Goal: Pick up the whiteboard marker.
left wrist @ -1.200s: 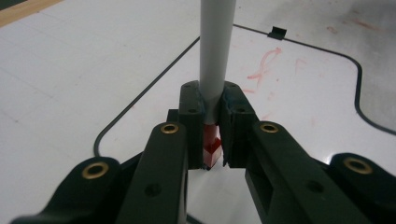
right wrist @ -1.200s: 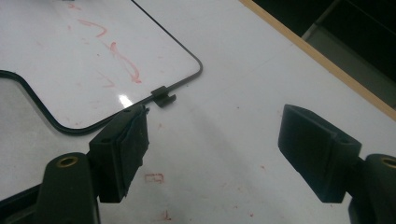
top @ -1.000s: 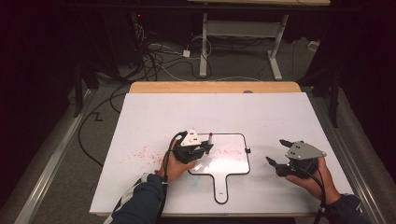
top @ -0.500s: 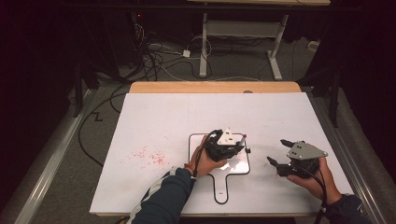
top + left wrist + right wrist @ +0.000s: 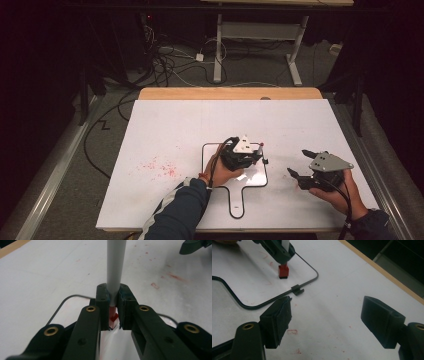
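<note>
A small paddle-shaped white board with a thin black rim lies on the large white table. My left gripper is over the board's upper part, shut on a marker with a pale grey barrel. The marker's red end points down at the board surface, at or just above it. In the left gripper view the jaws clamp the barrel just above that red end. My right gripper is held to the right of the board, open and empty.
Faint red smudges mark the table left of the board, with more specks near the right gripper. A small black clip sits on the board's rim. The table's wooden far edge borders a dark floor with cables.
My left gripper has carried the marker to the right, from the board's left edge to over the board's upper right part. The right gripper has stayed in place.
</note>
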The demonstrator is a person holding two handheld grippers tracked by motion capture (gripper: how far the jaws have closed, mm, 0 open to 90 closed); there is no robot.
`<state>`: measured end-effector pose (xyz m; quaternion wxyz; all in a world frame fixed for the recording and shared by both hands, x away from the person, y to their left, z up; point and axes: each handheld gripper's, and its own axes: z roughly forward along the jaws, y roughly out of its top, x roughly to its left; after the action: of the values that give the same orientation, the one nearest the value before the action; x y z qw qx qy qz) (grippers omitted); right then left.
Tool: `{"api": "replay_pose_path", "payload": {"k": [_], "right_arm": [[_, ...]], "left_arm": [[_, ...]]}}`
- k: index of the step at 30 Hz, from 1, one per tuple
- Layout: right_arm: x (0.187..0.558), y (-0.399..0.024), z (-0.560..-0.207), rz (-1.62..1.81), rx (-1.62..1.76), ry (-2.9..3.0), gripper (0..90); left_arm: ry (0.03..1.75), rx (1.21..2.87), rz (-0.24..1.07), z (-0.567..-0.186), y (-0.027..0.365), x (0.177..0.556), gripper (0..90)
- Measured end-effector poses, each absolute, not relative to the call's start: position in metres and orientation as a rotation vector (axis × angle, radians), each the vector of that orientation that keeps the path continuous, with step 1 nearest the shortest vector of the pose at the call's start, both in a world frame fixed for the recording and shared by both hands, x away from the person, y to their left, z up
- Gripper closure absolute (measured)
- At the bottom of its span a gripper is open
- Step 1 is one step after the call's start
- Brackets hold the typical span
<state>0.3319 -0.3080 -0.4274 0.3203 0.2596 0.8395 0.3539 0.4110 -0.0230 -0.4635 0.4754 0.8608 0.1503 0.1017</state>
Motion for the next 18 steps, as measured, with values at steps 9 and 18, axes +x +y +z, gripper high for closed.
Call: {"api": "replay_pose_path", "payload": {"k": [9, 18], "right_arm": [[0.333, -0.305, -0.427, 0.924, 0.679, 2.206, 25.0], [0.333, -0.304, -0.427, 0.923, 0.675, 2.208, 25.1]], "left_arm": [[0.470, 2.080, 0.274, -0.466, 0.018, 0.403, 79.0], [0.561, 2.070, 0.330, -0.468, 0.063, 0.400, 78.9]]}}
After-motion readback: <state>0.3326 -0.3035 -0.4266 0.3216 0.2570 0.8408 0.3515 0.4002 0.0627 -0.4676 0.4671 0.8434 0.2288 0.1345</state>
